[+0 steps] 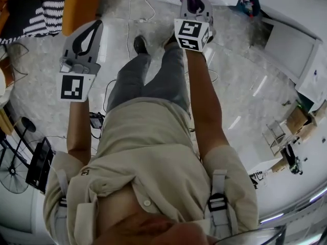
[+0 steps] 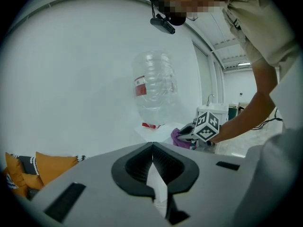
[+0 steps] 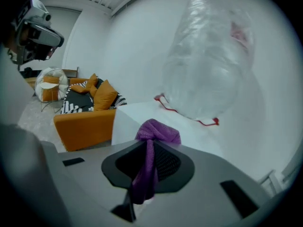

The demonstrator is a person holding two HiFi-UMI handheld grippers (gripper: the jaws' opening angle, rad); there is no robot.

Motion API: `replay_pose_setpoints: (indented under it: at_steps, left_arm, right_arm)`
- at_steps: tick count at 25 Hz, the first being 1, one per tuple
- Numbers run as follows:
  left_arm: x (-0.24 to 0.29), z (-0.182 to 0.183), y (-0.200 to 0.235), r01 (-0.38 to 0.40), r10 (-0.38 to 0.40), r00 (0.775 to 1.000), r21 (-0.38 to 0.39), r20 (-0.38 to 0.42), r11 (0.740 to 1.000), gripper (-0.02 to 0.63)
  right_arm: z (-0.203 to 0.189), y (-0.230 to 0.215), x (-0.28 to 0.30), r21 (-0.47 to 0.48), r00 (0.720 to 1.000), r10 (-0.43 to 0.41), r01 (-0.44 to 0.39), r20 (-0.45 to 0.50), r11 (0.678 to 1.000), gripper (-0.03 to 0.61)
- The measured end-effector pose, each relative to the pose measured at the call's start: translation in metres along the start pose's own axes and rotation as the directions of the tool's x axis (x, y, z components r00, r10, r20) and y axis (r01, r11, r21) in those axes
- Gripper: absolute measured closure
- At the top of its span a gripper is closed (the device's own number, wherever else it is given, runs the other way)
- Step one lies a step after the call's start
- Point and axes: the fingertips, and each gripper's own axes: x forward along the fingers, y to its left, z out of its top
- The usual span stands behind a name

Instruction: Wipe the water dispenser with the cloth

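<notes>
Your right claw (image 3: pixel 147 145) is pinching the crumpled purple cloth (image 3: pixel 158 130), holding it near the top edge of the white water dispenser (image 3: pixel 137 115), below its clear upturned plastic bottle (image 3: pixel 208 60). Your left claw (image 2: pixel 152 148) is hovering well apart from the dispenser, its jaws pressing together on nothing.

The cloth (image 3: pixel 158 131) — a nubbly, matt knit; the bottle (image 3: pixel 208 65) looks clear, crinkled plastic, perhaps glossy, though blurred.

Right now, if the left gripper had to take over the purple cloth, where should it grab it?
Probably the bunched wad of the purple cloth that sticks out past the jaw tips of the right gripper, approached from the front: the rest is pinched between the jaws or hangs behind them.
</notes>
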Motion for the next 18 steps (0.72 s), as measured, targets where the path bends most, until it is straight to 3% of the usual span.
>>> replay_pose_setpoints:
  at_steps: [5, 8, 18]
  left_arm:
    - [0.012, 0.008, -0.011, 0.035, -0.036, 0.999, 0.023, 0.006, 0.999, 0.597]
    - [0.015, 0.008, -0.014, 0.049, -0.049, 0.999, 0.028, 0.001, 0.998, 0.597]
    - [0.009, -0.004, -0.012, 0.023, -0.023, 1.000, -0.014, 0.007, 1.000, 0.597]
  right_arm:
    - [-0.055, -0.079, -0.031, 0.093, 0.984, -0.157, 0.165, -0.087, 0.982, 0.517]
    - [-0.069, -0.102, -0.039, 0.143, 0.969, -0.211, 0.228, -0.129, 0.963, 0.517]
    - [-0.031, -0.058, -0.017, 0.219, 0.981, -0.182, 0.192, -0.066, 0.957, 0.517]
